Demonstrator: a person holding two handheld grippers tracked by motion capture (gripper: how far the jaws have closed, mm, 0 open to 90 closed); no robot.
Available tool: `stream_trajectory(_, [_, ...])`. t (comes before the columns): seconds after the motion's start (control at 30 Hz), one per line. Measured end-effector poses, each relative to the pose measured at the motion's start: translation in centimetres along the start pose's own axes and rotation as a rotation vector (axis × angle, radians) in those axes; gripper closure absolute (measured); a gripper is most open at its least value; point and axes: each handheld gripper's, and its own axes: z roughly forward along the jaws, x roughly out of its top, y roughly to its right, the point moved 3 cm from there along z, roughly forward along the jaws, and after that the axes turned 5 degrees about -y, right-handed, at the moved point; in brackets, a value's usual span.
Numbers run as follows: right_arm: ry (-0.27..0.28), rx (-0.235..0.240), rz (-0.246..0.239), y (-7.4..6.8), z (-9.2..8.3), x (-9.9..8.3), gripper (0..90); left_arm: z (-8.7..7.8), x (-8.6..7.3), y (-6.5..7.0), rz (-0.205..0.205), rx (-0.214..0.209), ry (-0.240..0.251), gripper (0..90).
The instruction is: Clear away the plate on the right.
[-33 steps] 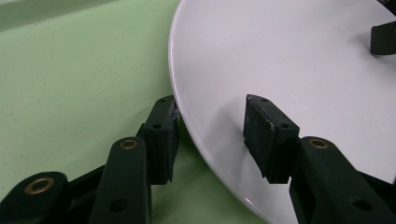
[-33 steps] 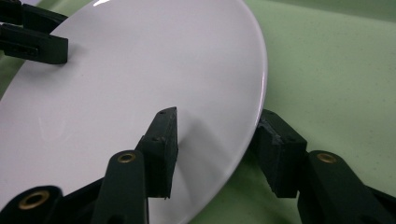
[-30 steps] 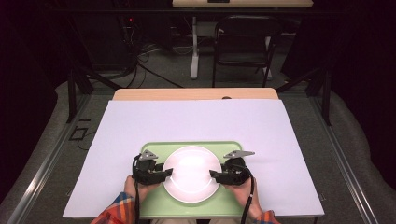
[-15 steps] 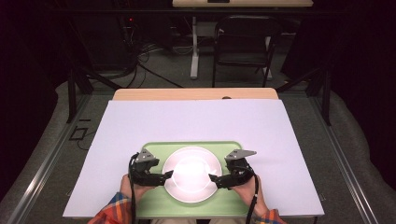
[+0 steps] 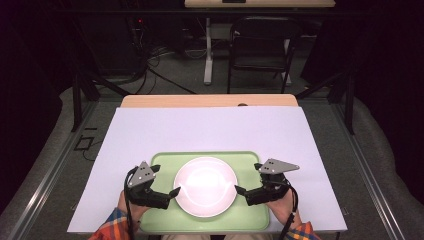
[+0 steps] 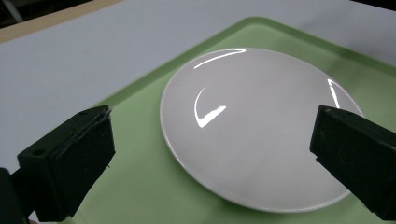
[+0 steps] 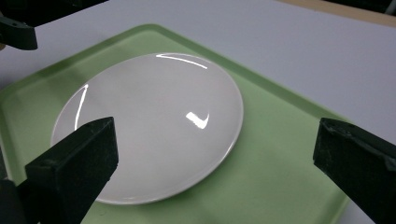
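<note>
Letting go cleanly is the step in hand as we read it: the white plate (image 5: 205, 186) lies flat in the middle of the green tray (image 5: 165, 162), which sits on the white sheet (image 5: 210, 130) at the near edge of the counter (image 5: 210, 100). Our left claw (image 5: 172, 192) and right claw (image 5: 239, 190) flank the plate, one at each side of its rim, and both have just been opening; their jaws now stand wide, with nothing pinched between them.

In the left claw's own view the plate (image 6: 257, 126) lies beyond the tips, untouched, and it looks the same from the right one (image 7: 149, 126).

To finish well, we judge it best to lift both hands straight up and outward together, keeping the lower jaw tips off the rim so the plate does not skid or tip on the smooth tray.

Counting: one plate, one tray, one sheet, two claws. Nothing rests on the plate.
</note>
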Motion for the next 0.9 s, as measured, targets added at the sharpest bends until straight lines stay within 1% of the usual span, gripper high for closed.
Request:
stream_trajectory(0.03, [0.000,0.000,0.000,0.0,0.0,0.0,0.0,0.0,0.0,0.0,0.000,0.000,0.000,0.0])
stream_trajectory(0.07, [0.014,0.006,-0.014,0.0,-0.6,0.1,0.0,-0.4,-0.2,-0.1,-0.007,-0.003,0.013,0.0])
stream_trajectory(0.1, [0.014,0.006,-0.014,0.0,-0.6,0.1,0.0,-0.4,-0.2,-0.1,-0.007,-0.003,0.013,0.0])
stream_trajectory(0.13, [0.044,-0.009,-0.036,0.0,-1.2,0.1,0.0,-0.8,-0.4,-0.2,-0.005,0.002,0.027,0.0])
stream_trajectory(0.17, [0.052,-0.008,-0.038,0.0,-1.5,0.2,0.0,-1.0,-0.5,-0.3,-0.002,0.001,0.036,0.0])
stream_trajectory(0.23, [0.082,-0.030,-0.048,0.1,-2.0,0.1,0.0,-1.4,-0.7,-0.3,0.006,0.007,0.058,0.0])
stream_trajectory(0.27, [0.090,-0.032,-0.052,0.1,-2.3,0.1,0.0,-1.6,-0.7,-0.3,0.009,0.008,0.074,0.0])
stream_trajectory(0.3, [0.099,-0.033,-0.055,0.2,-2.5,0.0,0.0,-1.6,-0.7,-0.3,0.009,0.008,0.074,0.0])
stream_trajectory(0.33, [0.107,-0.050,-0.061,0.3,-2.8,-0.1,0.0,-2.1,-0.9,-0.4,0.024,0.014,0.095,0.0])
stream_trajectory(0.37, [0.115,-0.051,-0.065,0.4,-3.0,-0.2,0.0,-2.3,-1.0,-0.4,0.024,0.012,0.111,0.0])
stream_trajectory(0.4, [0.115,-0.051,-0.065,0.4,-3.0,-0.2,0.0,-2.3,-1.0,-0.4,0.024,0.012,0.111,0.0])
stream_trajectory(0.43, [0.131,-0.059,-0.065,0.6,-3.5,-0.4,0.0,-2.8,-1.2,-0.6,0.029,0.021,0.131,0.0])
stream_trajectory(0.47, [0.132,-0.063,-0.064,0.6,-3.7,-0.5,0.0,-3.1,-1.3,-0.6,0.031,0.024,0.143,0.0])
stream_trajectory(0.5, [0.140,-0.062,-0.067,0.7,-3.9,-0.6,0.0,-3.3,-1.4,-0.7,0.030,0.026,0.148,0.0])
stream_trajectory(0.57, [0.144,-0.078,-0.071,0.8,-4.5,-0.8,0.0,-3.7,-1.7,-1.0,0.023,0.033,0.157,0.0])
stream_trajectory(0.67, [0.171,-0.095,-0.068,1.0,-5.4,-1.1,0.0,-4.2,-2.1,-1.2,0.020,0.041,0.160,0.0])
stream_trajectory(0.7, [0.181,-0.090,-0.068,1.1,-5.7,-1.2,0.0,-4.4,-2.3,-1.3,0.020,0.041,0.164,0.0])
stream_trajectory(0.73, [0.186,-0.103,-0.065,1.2,-6.0,-1.3,0.0,-4.5,-2.4,-1.4,0.020,0.043,0.163,0.0])
stream_trajectory(0.77, [0.201,-0.126,-0.070,1.3,-6.3,-1.5,0.0,-4.7,-2.6,-1.4,0.019,0.046,0.163,0.0])
stream_trajectory(0.8, [0.213,-0.131,-0.073,1.3,-6.6,-1.6,0.0,-4.8,-2.7,-1.5,0.020,0.048,0.163,0.0])
stream_trajectory(0.83, [0.213,-0.127,-0.073,1.2,-6.9,-1.8,0.0,-4.9,-2.8,-1.5,0.019,0.048,0.163,0.0])
stream_trajectory(0.9, [0.212,-0.137,-0.078,1.1,-7.3,-2.2,0.0,-5.3,-3.1,-1.7,0.019,0.061,0.166,0.0])
